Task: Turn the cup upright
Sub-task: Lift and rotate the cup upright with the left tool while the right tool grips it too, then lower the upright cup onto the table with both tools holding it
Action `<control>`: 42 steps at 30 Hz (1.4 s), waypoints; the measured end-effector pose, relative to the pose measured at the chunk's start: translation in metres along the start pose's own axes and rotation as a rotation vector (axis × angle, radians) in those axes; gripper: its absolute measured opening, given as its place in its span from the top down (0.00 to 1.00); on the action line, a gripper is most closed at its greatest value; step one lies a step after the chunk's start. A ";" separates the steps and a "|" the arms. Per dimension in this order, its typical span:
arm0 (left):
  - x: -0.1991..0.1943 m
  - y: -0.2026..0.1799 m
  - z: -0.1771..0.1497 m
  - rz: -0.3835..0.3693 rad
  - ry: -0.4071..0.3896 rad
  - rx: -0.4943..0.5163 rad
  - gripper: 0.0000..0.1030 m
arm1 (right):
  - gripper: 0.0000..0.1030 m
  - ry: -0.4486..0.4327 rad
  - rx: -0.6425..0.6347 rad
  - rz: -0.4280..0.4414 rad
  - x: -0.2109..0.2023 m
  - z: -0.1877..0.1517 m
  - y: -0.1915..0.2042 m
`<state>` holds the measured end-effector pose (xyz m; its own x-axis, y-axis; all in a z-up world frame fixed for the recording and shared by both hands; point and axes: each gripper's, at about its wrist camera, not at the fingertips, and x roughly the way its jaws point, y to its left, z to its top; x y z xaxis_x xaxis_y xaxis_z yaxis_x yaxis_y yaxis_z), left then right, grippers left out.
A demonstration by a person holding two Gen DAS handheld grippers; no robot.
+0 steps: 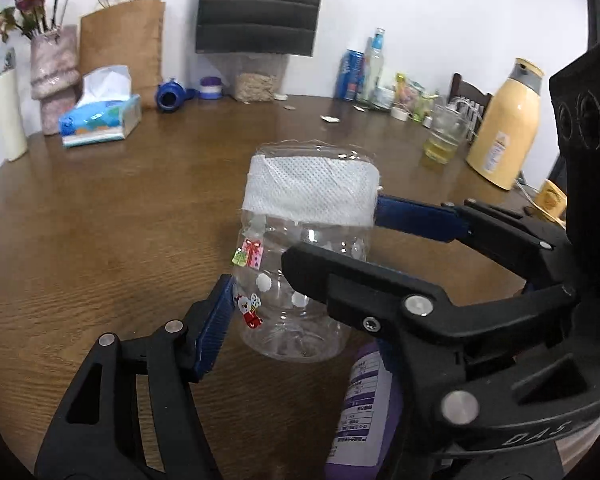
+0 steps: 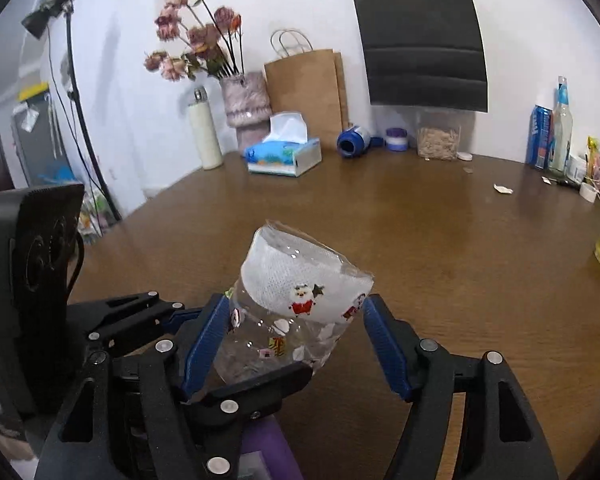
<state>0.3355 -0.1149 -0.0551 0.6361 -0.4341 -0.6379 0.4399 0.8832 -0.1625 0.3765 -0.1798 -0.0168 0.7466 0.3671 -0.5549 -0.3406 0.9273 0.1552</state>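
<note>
One clear plastic cup [image 1: 300, 256], paper band near its rim, stickers on the wall, sits between both sets of fingers, lifted off the table [image 1: 120, 220]. Left gripper [image 1: 300, 304]: fingers clamped across the lower body. Right gripper [image 2: 296, 340]: fingers spread wide, the left pad [image 2: 204, 344] just touching the wall, the other apart. Risks: the thin wall may crush or slip under a single grip; tilted in the right wrist view, it could tip if released now. Right below the fingers, one purple bottle [image 1: 364, 408] could be bumped. Farther beyond the fingers: one tissue box [image 1: 100, 120], one yellow thermos [image 1: 504, 124], one vase [image 2: 246, 104].
</note>
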 end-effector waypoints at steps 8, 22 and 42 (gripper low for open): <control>-0.013 -0.009 0.025 0.044 -0.125 -0.048 0.42 | 0.28 -0.046 0.022 0.000 -0.012 0.007 0.008; -0.062 -0.046 0.001 0.089 -0.238 0.007 0.40 | 0.44 -0.095 -0.082 0.041 -0.076 -0.008 0.028; -0.022 -0.065 0.025 0.056 0.051 0.092 0.06 | 0.20 -0.105 0.117 0.031 -0.128 -0.038 -0.049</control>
<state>0.3090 -0.1673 -0.0121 0.6295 -0.3726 -0.6819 0.4621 0.8850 -0.0569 0.2760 -0.2748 0.0160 0.7945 0.3952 -0.4610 -0.2997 0.9155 0.2684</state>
